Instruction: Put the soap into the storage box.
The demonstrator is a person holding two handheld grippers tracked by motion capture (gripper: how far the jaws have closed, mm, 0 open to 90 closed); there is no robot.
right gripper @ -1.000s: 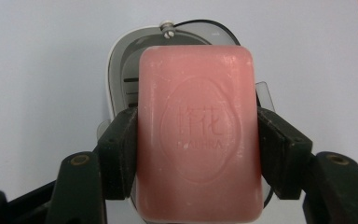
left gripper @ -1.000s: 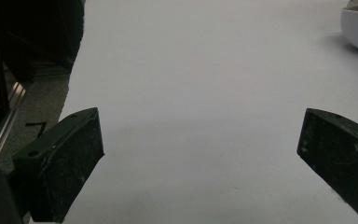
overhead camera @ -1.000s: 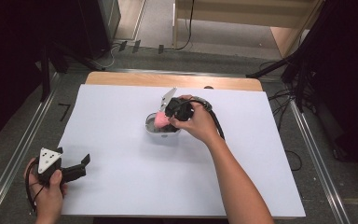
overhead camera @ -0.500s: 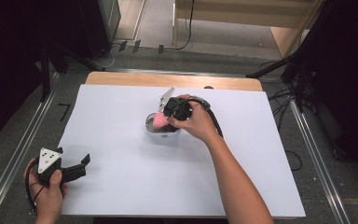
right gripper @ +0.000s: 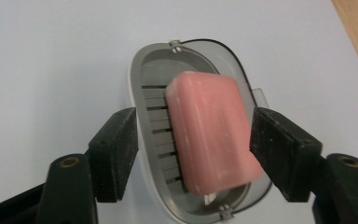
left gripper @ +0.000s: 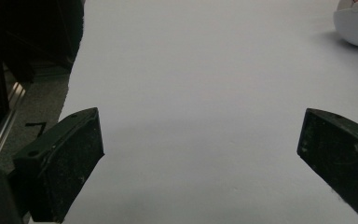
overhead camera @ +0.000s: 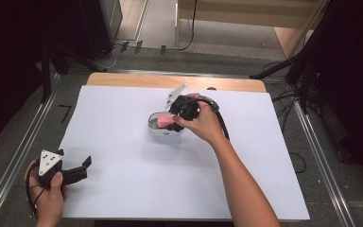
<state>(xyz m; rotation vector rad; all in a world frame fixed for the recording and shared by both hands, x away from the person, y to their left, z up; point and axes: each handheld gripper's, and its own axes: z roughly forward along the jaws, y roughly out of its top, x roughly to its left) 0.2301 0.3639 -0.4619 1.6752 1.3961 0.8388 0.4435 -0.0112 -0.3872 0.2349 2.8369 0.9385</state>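
Now the right gripper (right gripper: 193,135) has just been opening its jaws; the pink soap bar (right gripper: 209,133) lies between them, released, in the soap dish (right gripper: 151,98). Left gripper (left gripper: 200,154) is unmoved, wide open, empty.

soap dish (overhead camera: 163,130): your right hand (overhead camera: 203,124) covers its far side in the high view.
pink soap (right gripper: 212,133): near end blurred.
left gripper (left gripper: 200,154): jaw tips cut off.

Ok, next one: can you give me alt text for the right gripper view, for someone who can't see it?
A pink rectangular bar of soap lies in a grey oval slotted soap dish on a white table surface. The right claw hangs over it, its two black jaws to either side of the bar: the left one stands clear of it, the right one at its edge.
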